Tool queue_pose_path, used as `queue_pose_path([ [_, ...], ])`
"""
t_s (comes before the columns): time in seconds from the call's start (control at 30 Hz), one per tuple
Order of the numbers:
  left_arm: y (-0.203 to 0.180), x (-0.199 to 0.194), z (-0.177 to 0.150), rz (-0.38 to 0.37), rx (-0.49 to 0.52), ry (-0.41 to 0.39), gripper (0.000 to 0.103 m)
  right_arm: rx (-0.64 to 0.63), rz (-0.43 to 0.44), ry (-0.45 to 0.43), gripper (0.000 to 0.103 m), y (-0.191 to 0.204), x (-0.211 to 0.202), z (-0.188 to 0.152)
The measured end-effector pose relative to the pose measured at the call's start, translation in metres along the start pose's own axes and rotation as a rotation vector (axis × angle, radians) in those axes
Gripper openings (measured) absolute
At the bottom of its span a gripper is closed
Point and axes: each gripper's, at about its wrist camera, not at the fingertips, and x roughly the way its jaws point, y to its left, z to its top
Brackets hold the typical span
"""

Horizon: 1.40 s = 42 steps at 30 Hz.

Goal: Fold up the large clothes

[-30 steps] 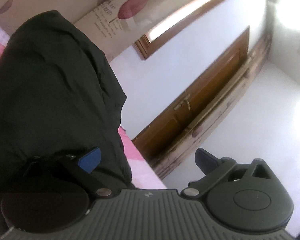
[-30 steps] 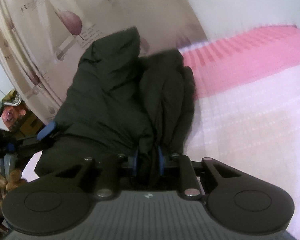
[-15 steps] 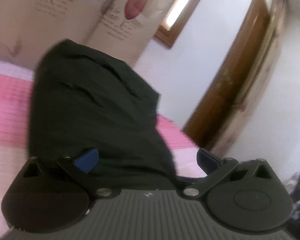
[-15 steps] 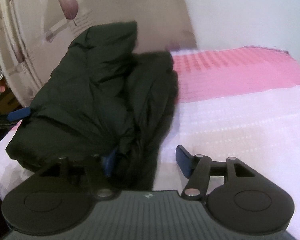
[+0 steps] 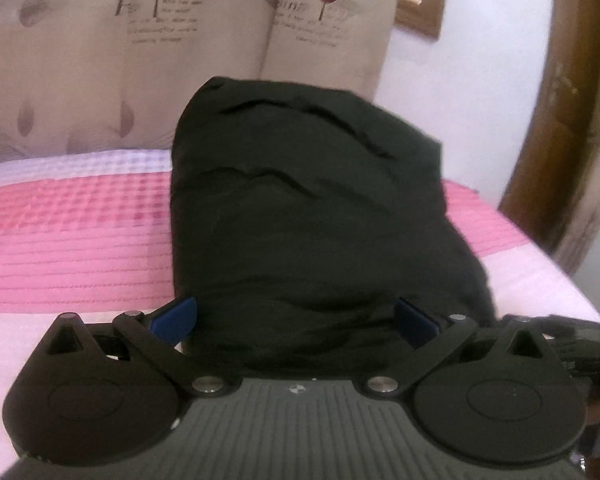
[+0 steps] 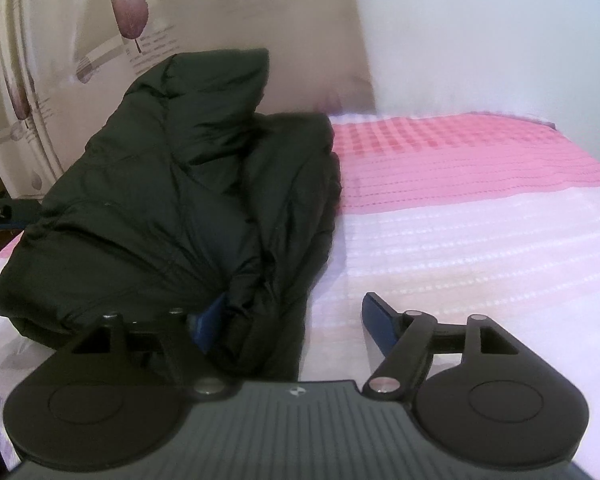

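Jacket (image 6: 172, 200) — a dark, puffy one — lies in a bundle on the bed (image 6: 480, 220), on the pink and white cover, with its long axis running from the near edge away toward the curtain (image 5: 80, 60). In the right wrist view it sits to the left of the right tool (image 6: 296, 320); the jaws are opening, one blue pad touches the near fold, the other stands free over the cover, so nothing is pressed. In the left wrist view the bundle is straight ahead of the left tool (image 5: 296, 318), whose jaws stand wide with the near end of the cloth between them, not squeezed. I judge the left tool is better placed for the next fold — the jacket lies directly along its pointing line.
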Motion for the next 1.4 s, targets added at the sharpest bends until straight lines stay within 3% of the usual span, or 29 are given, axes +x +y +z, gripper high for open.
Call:
queue_pose_path([
  [0.13,0.003,0.004,-0.002,0.042,0.001,0.019,0.103,0.003,0.0,-0.003,0.075,-0.001,0.0,0.0],
  [0.73,0.002,0.009,0.011,0.103,-0.005,0.029,0.103,0.014,-0.015,-0.001,0.085,-0.003,0.001,0.001],
  [0.87,0.015,0.011,0.02,0.064,-0.037,0.02,0.103,0.018,-0.018,0.002,0.086,-0.004,0.002,0.002],
  [1.0,0.044,0.029,0.035,-0.029,-0.111,0.077,0.103,0.033,-0.014,0.015,0.089,-0.006,0.003,0.003],
  [1.2,0.093,0.064,0.031,-0.214,-0.358,0.122,0.103,0.049,0.008,0.044,0.095,-0.012,0.007,0.009],
  [1.4,0.105,0.083,0.024,-0.312,-0.388,0.144,0.103,0.058,0.076,0.09,0.101,-0.022,0.013,0.024],
])
